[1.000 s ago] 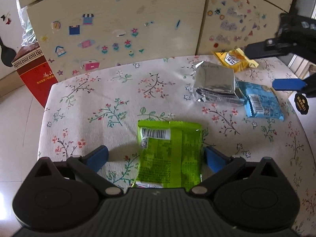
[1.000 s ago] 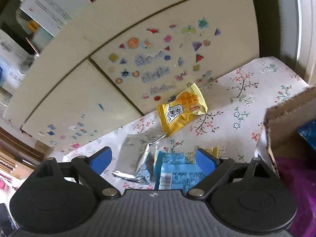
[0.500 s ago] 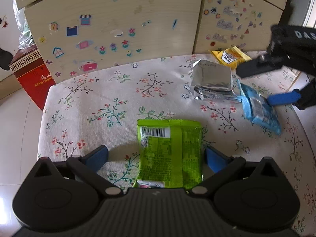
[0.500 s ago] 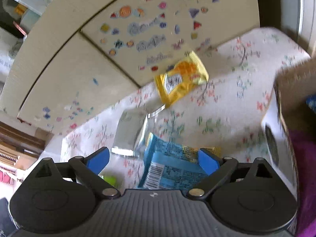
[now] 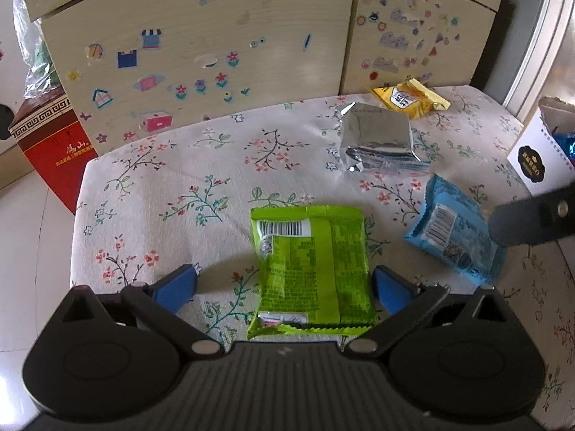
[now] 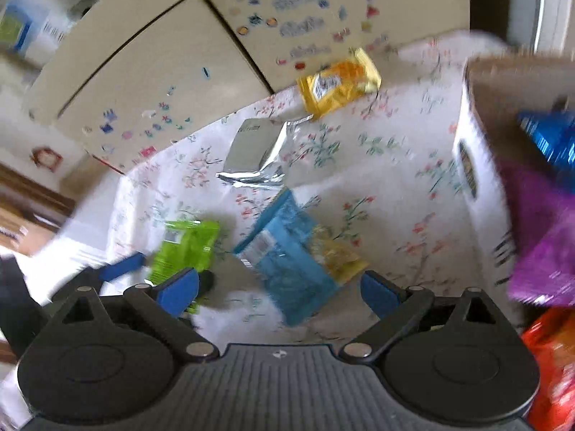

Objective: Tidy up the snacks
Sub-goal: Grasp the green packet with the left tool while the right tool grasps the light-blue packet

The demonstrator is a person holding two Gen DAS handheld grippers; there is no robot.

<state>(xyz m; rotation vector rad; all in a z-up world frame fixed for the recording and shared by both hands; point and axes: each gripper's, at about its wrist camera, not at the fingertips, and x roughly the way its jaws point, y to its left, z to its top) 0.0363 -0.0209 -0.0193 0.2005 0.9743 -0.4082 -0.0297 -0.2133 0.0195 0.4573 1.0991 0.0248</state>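
Only barcode on green packet [image 5: 312, 265]

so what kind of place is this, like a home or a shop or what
Most likely a home, perhaps a child's room. Snack packets lie on a floral tablecloth, pale wooden cabinet doors behind it are covered in children's stickers, and a red gift box stands on the tiled floor.
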